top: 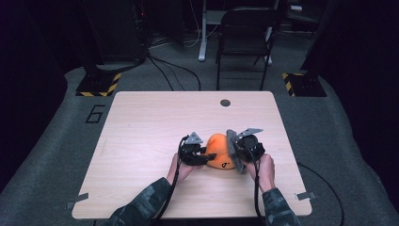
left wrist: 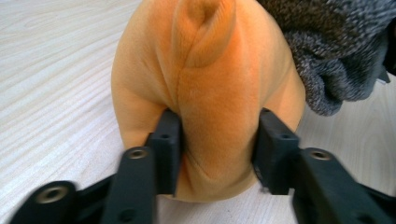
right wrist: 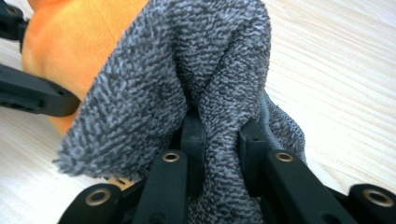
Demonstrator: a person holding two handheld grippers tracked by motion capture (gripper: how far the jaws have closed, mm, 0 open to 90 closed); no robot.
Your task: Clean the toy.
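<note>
Your left tongs [left wrist: 217, 140] straddle the orange plush [left wrist: 205, 93] mid-bench, right tongs [right wrist: 219, 135] clenched on the grey cloth [right wrist: 187, 70] touching it. Wiping step; next, drag cloth across plush.

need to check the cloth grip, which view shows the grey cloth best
The right gripper view: the grey cloth is bunched between its jaws. The left gripper view catches one corner; the high view a thin strip.
</note>
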